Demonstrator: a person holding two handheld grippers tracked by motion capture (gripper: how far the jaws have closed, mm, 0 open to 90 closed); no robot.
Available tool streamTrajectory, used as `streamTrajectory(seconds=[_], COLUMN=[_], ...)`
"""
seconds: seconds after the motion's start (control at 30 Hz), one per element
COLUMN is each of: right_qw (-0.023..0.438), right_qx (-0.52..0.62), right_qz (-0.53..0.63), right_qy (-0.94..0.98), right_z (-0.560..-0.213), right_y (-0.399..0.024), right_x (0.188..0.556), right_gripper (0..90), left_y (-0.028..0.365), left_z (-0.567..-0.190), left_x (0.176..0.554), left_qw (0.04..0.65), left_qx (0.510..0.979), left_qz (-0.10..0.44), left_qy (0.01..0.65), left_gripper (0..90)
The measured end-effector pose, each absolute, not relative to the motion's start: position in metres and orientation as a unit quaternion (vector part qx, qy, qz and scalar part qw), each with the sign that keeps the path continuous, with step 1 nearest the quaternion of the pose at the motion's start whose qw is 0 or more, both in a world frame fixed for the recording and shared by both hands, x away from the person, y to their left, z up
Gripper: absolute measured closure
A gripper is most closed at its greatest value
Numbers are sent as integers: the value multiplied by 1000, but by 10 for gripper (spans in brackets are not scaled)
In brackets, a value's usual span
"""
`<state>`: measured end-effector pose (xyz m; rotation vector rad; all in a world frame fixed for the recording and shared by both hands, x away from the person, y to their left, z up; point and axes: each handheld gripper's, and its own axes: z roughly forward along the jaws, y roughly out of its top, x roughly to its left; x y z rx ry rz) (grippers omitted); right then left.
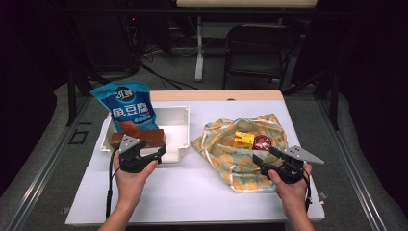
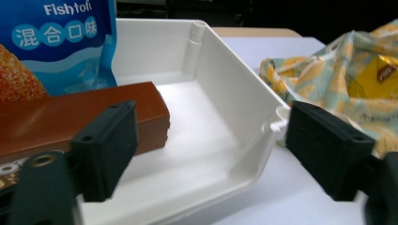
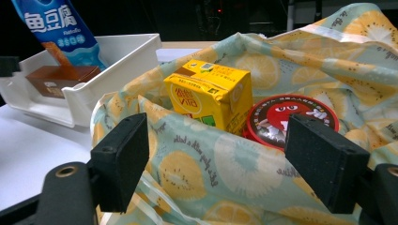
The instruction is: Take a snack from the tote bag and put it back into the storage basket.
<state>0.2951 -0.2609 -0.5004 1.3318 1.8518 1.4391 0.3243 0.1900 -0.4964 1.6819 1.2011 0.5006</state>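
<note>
L claw [image 1: 144, 153], lower left of the high view: jaws wide, nothing between the pads. It sits at the near rim of the white bin [image 1: 178, 126]; the brown box [image 1: 139, 138] lies inside, just beyond the tips. In the left gripper view the box end [image 2: 84, 117] sits right behind the left jaw, apart from it as far as can be told; bin floor [image 2: 202, 140] bare at centre frame.

R claw [image 1: 267, 162], lower right of the high view: jaws wide too, gripping nothing, tips at the near edge of the lemon-print cloth bag [image 1: 240, 163].

Right gripper view adds detail the high view lacks: yellow drink carton [image 3: 209, 93] upright in the bag mouth, round red M&M's tin [image 3: 293, 117] touching it at right, script on the cloth [image 3: 187, 173] too small to read.

Blue snack pouch [image 1: 126, 107] stands in the bin's far left. Left gripper view reads "Fish tofu" and 混合口味 [image 2: 56, 33]; right gripper view shows 鱼豆腐 [image 3: 51, 23].

White surface [image 1: 192, 192] under all.
</note>
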Motion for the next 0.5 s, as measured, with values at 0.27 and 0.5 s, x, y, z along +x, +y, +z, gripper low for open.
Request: streamTrajectory(seconds=[0.27, 0.5], right_qw=[221, 231], right_qx=[498, 517], right_qz=[505, 496], right_qy=[669, 658], right_z=[-498, -496], right_y=[-245, -230], right_x=[305, 314], right_gripper=[199, 182], left_y=[201, 210], left_z=[-499, -498], left_x=[307, 306], left_qw=[477, 478], left_qx=[702, 693], left_qz=[218, 224], left_qy=[481, 491], left_gripper=[44, 12])
